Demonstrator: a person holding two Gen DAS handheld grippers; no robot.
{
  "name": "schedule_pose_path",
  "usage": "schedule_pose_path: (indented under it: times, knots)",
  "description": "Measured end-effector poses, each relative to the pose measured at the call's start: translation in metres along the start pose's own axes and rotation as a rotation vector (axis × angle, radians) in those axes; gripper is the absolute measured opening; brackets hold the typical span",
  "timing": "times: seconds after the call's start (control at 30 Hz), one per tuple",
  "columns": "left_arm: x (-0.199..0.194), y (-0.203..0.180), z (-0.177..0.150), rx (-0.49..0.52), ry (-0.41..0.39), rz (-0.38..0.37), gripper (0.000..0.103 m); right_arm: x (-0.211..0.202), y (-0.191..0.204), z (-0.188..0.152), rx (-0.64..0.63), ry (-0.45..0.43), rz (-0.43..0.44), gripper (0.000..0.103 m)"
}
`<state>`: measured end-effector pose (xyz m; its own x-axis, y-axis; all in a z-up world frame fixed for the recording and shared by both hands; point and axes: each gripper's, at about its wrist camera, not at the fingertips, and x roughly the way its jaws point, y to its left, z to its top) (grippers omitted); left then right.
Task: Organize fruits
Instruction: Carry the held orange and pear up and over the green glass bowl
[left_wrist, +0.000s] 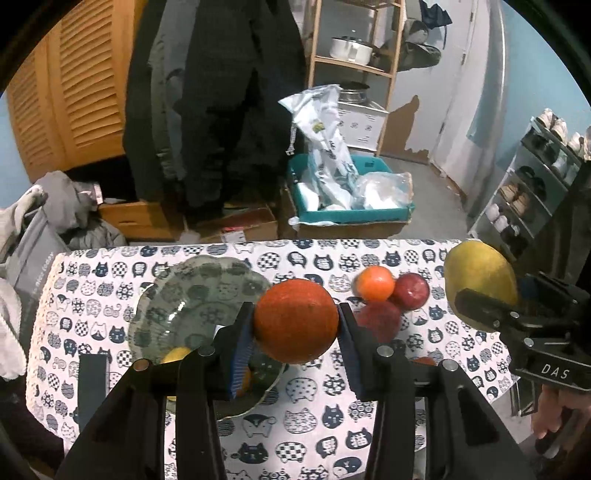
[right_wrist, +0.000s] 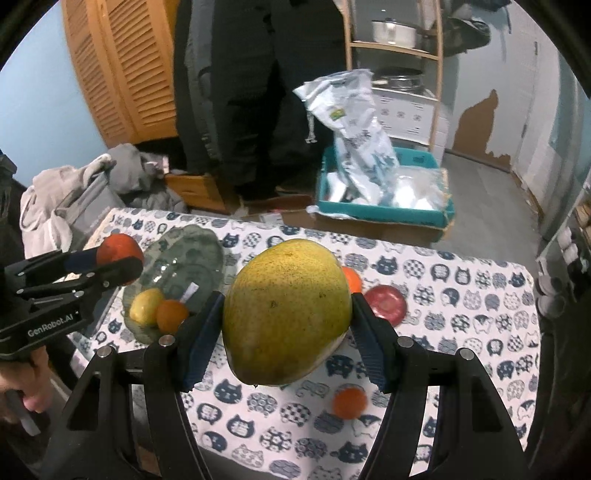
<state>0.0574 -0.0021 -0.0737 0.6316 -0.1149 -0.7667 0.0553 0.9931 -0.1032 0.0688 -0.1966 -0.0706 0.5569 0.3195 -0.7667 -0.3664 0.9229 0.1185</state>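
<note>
My left gripper (left_wrist: 295, 325) is shut on an orange-red round fruit (left_wrist: 295, 320), held above the table by the right rim of a green glass plate (left_wrist: 192, 295). The same fruit (right_wrist: 120, 249) and left gripper (right_wrist: 107, 264) appear at the left of the right wrist view. My right gripper (right_wrist: 286, 314) is shut on a large yellow-green mango (right_wrist: 286, 310); the mango (left_wrist: 480, 273) also hangs at the right of the left wrist view. In the plate (right_wrist: 184, 254) lie a lemon (right_wrist: 146, 306) and a small orange (right_wrist: 171, 314). Loose on the cloth are an orange (left_wrist: 375, 283) and red apples (left_wrist: 410, 291).
A cat-patterned cloth (right_wrist: 461, 302) covers the table. Another small orange (right_wrist: 349, 402) lies near its front. Behind the table stand a teal box with plastic bags (left_wrist: 347, 184), cardboard boxes, hanging dark coats (left_wrist: 221, 110), a wooden shelf and a shoe rack (left_wrist: 535, 177) at the right.
</note>
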Motion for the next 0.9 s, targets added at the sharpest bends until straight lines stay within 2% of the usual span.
schedule_pose_path:
  times: [0.53,0.7,0.9]
  knots:
    - [0.001,0.071,-0.004,-0.088,0.004,0.065,0.044,0.053,0.057,0.027,-0.052,0.052,0.068,0.068]
    - [0.010,0.097,-0.008,-0.117,0.025,0.095,0.044,0.075,0.075,0.032,-0.072,0.075,0.088,0.068]
    - [0.030,0.130,-0.018,-0.171,0.085,0.122,0.045,0.104,0.097,0.035,-0.092,0.116,0.113,0.068]
